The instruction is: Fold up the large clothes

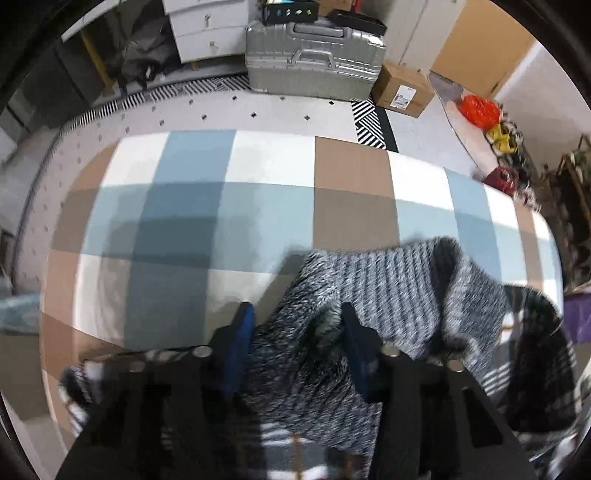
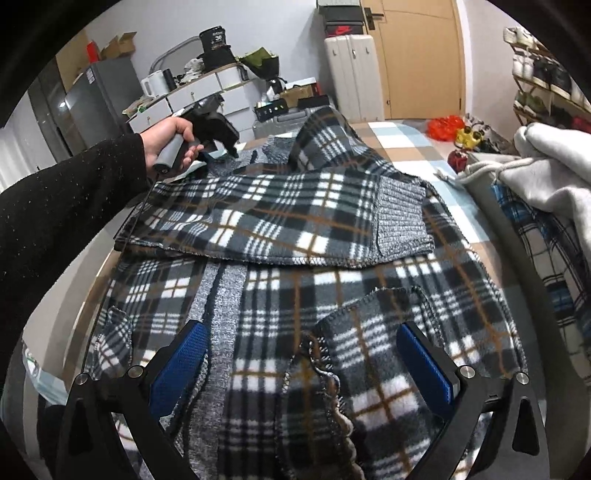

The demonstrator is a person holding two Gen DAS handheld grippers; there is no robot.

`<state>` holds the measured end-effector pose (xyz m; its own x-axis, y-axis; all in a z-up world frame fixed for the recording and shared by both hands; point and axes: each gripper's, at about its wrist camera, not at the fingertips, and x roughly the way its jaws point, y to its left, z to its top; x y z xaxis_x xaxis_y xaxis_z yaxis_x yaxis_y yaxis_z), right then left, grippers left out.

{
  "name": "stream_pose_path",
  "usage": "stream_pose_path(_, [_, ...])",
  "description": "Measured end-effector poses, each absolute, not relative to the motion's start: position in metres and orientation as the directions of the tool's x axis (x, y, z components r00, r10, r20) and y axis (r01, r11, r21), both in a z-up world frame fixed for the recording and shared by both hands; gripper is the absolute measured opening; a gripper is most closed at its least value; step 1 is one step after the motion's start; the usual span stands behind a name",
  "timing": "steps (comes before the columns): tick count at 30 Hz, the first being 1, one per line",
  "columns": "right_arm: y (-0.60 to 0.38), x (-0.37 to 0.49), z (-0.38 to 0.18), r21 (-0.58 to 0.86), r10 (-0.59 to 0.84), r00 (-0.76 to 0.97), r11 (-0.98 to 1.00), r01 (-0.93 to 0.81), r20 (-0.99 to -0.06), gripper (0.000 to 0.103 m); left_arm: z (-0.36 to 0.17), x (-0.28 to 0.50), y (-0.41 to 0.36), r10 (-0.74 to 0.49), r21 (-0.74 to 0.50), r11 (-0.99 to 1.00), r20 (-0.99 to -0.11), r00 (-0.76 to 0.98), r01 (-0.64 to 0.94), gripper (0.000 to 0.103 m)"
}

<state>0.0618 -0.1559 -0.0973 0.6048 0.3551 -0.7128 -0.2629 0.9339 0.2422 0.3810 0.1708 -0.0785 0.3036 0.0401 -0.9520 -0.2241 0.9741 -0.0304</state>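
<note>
A large plaid fleece jacket [image 2: 295,229] with grey knit trim lies spread on a bed with a checked cover [image 1: 229,206]. One sleeve is folded across its body, ending in a grey knit cuff [image 2: 402,221]. At the jacket's far end, my left gripper [image 1: 297,332] is shut on a bunched fold of the grey knit part [image 1: 295,354]. The right wrist view shows the same left gripper [image 2: 231,151] in a person's hand [image 2: 166,140], pointing steeply down. My right gripper [image 2: 304,365] hovers open over the jacket's near hem, its blue pads [image 2: 181,365] wide apart with plaid fabric below them.
A pile of other clothes [image 2: 546,192] lies on the bed's right side. Beyond the bed stand a silver suitcase [image 1: 314,55], a cardboard box [image 1: 402,88], white drawers [image 1: 207,33] and a red bag [image 1: 478,109]. A shoe rack [image 2: 546,74] stands at the right wall.
</note>
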Motion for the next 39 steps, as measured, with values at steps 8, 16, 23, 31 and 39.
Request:
stream_pose_path(8, [-0.148,0.057,-0.095,0.200,0.341,0.621,0.937,-0.287,-0.705,0.103,-0.039,0.339,0.154,0.027,-0.030,0.992,-0.897,0.441,-0.121,0.013])
stream_pose_path(16, [-0.150,0.052,-0.085,0.197,0.333,0.659,0.941,-0.273,-0.674,0.103,0.004,0.260,0.122,-0.010,0.029,0.998,-0.826,0.563,0.061,0.010])
stream_pose_path(23, [-0.159,0.048,-0.072,0.212,0.358,0.720,0.934,-0.289,-0.595,0.103,-0.016,0.233,0.129,-0.079,-0.036,0.996,-0.812,0.579,0.084,0.010])
stream_pose_path(31, [-0.142,0.114,0.013,0.139,0.416,0.760,0.904,-0.404,-0.499,0.103,-0.010,0.233,0.138,-0.131,-0.087,0.991,-0.812,0.569,0.103,0.010])
stream_pose_path(39, [-0.038,0.304,-0.002,0.019,0.362,0.522,0.834,-0.551,-0.772,0.102,-0.010,0.233,0.144,-0.177,-0.097,0.981,-0.807,0.563,0.170,0.009])
